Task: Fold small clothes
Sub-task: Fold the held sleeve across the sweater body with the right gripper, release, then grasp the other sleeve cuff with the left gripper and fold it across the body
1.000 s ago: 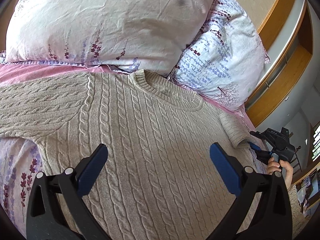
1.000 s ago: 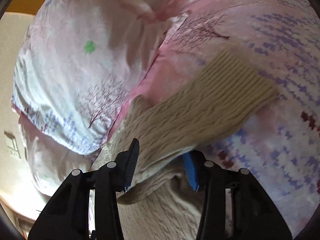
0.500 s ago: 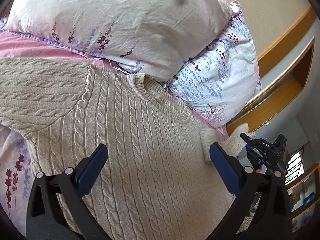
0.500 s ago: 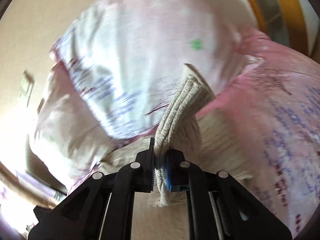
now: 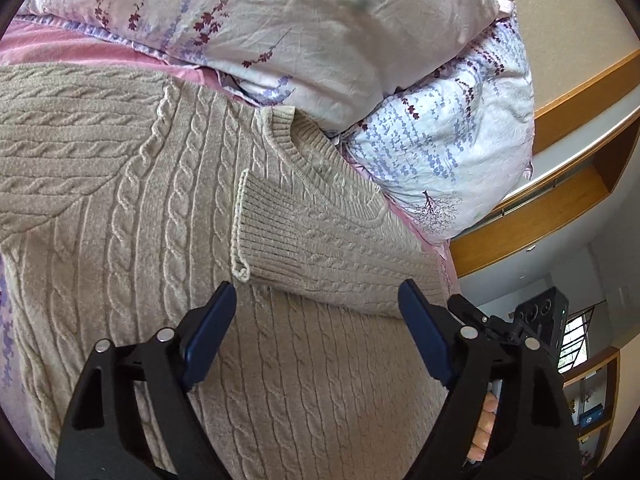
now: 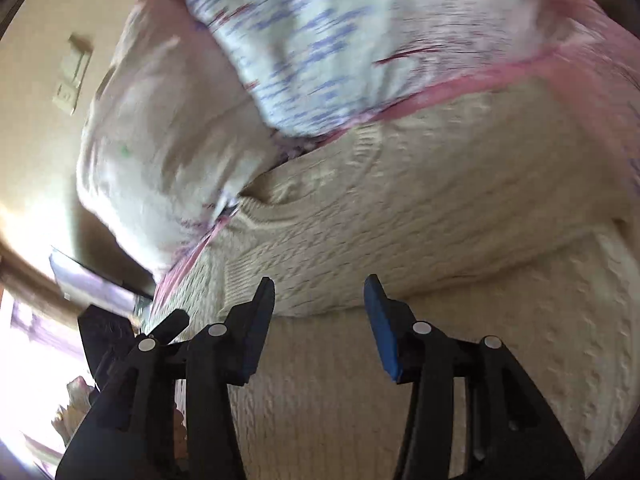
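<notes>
**One sleeve folded in, the rest still to do**

Nearest, the left gripper [image 5: 316, 320] hangs over the sweater [image 5: 140, 240] with its jaws spread wide and nothing between them. The right gripper [image 6: 320, 308] is likewise released, empty, just short of the folded sleeve's edge; its view is blurred.

The sweater lies flat and face up on the bed [image 5: 80, 44], neck toward the pillows. One sleeve [image 5: 320, 236] is laid across the chest, cuff near the middle just below the collar. The other sleeve [image 5: 60, 128] is spread out sideways, not folded. I judge the job as early: one sleeve in, the second sleeve and the body folds remaining.

Counted: one sweater, two sleeves, two grippers. Farthest, two pillows [image 5: 280, 20], one stacked partly over the other, touching the collar.
</notes>
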